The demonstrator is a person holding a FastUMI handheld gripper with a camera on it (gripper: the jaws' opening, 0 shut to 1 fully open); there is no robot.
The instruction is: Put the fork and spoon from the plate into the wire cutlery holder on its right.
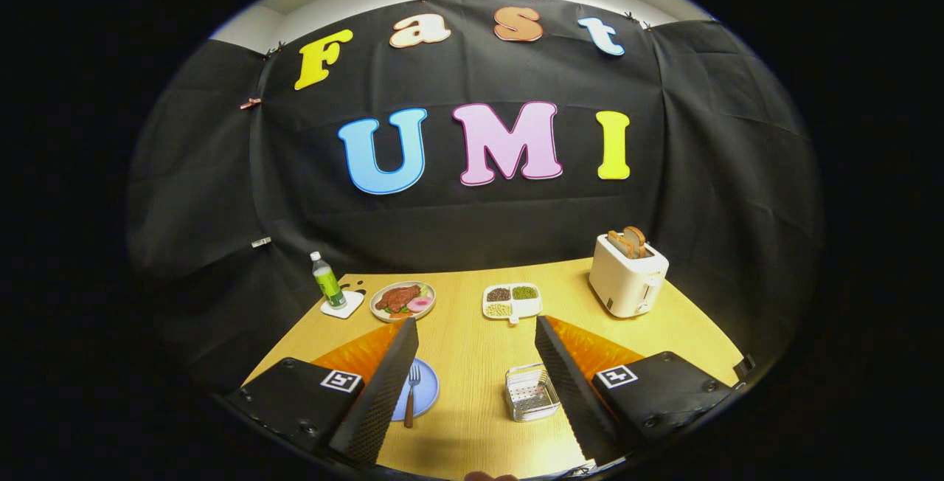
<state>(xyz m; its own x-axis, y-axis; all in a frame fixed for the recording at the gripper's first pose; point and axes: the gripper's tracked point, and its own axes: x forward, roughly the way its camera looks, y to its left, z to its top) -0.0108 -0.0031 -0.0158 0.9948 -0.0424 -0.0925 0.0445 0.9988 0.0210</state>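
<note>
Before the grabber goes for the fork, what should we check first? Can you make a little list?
1. Gripper fingers spread wide, nothing between them: ok.
2. Fork lying on the blue plate: ok.
3. Spoon on the plate: cannot tell, the left finger covers part of the plate.
4. Wire cutlery holder upright, to the right of the plate: ok.
5. Bare table between plate and holder: ok.

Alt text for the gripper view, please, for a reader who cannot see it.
The open tongs hover above a wooden table, holding nothing; between the fingers lie a blue plate with a fork and a wire cutlery holder. Beyond stand a bottle, a meat plate, a divided dish and a toaster.
</note>
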